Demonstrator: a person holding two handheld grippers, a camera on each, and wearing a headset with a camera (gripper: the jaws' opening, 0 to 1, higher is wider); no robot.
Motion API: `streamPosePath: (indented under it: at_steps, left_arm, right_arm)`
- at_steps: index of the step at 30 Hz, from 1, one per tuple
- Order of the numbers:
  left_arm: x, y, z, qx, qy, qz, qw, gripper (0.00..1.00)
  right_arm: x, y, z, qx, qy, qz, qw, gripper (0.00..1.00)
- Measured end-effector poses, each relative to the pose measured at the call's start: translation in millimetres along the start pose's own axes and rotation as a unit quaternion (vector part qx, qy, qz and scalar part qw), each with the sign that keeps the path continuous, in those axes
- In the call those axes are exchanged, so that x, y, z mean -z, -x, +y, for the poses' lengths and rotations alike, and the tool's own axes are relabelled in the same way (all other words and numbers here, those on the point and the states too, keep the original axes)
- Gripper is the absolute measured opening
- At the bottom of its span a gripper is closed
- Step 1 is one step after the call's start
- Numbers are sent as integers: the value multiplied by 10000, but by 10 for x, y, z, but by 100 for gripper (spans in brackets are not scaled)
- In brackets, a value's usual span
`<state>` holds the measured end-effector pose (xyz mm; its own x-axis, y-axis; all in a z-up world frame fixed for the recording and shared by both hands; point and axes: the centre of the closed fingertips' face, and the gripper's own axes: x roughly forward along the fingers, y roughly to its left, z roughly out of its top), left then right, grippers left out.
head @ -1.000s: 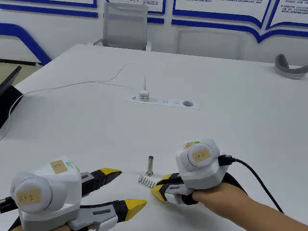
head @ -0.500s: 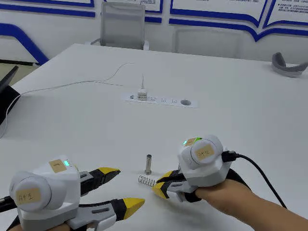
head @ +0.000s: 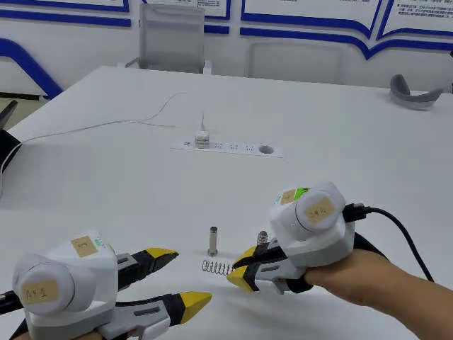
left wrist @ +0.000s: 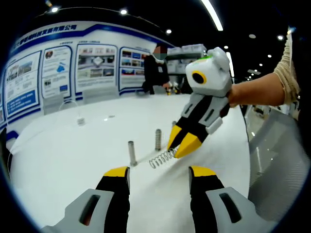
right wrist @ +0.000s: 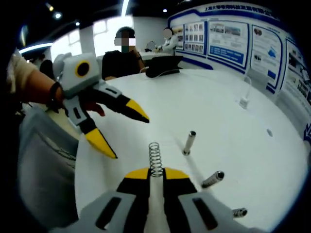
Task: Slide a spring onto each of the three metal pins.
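R gripper [right wrist: 155, 174], yellow-tipped black jaws, clenched on near end of thin coiled steel spring [right wrist: 155, 158]. Spring pokes out left over white table [head: 340, 163], just near of upright grey metal pin [head: 212, 241]; touching table or not, can't tell. 2nd pin [head: 262, 238] half hidden behind R gripper. 3rd pin [right wrist: 239, 211] blurred at view edge. L gripper [head: 182, 278] released, jaws wide, near-left, apart from spring. Tan stickers [head: 85, 246] on both housings: handwriting illegible. Wall poster [left wrist: 56, 73] text too small.

Bright, even overhead light fills my head view; the white surface [head: 127, 170] shows only faint, soft shadows beneath my right tool [head: 233, 276]. In both gripper views ceiling strip lights [left wrist: 212, 14] glare, straight lines bow toward the edges, and the nearest tool parts look soft.
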<state>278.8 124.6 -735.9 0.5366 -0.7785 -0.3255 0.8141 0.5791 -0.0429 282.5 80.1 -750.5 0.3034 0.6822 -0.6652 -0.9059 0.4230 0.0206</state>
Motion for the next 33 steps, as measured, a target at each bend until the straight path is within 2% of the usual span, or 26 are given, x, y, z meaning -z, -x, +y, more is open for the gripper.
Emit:
streamPosePath:
  at_steps: [6, 15, 21, 33]
  left_arm:
    - [10, -26, -100, 154, -233, 64, 9996, 47]
    - [12, -57, -228, 388, -527, 109, 9978, 38]
    - [41, -62, -286, 503, -711, 164, 9961, 31]
    - [30, -74, -380, 649, -1048, 107, 9923, 17]
  right_arm:
    - [-47, 115, 90, -216, 150, 103, 9996, 11]
    - [-37, 138, 226, -517, 279, 300, 9978, 11]
    - [-16, 151, 271, -648, 307, 425, 9965, 11]
    - [30, 172, 356, -838, 308, 624, 9941, 11]
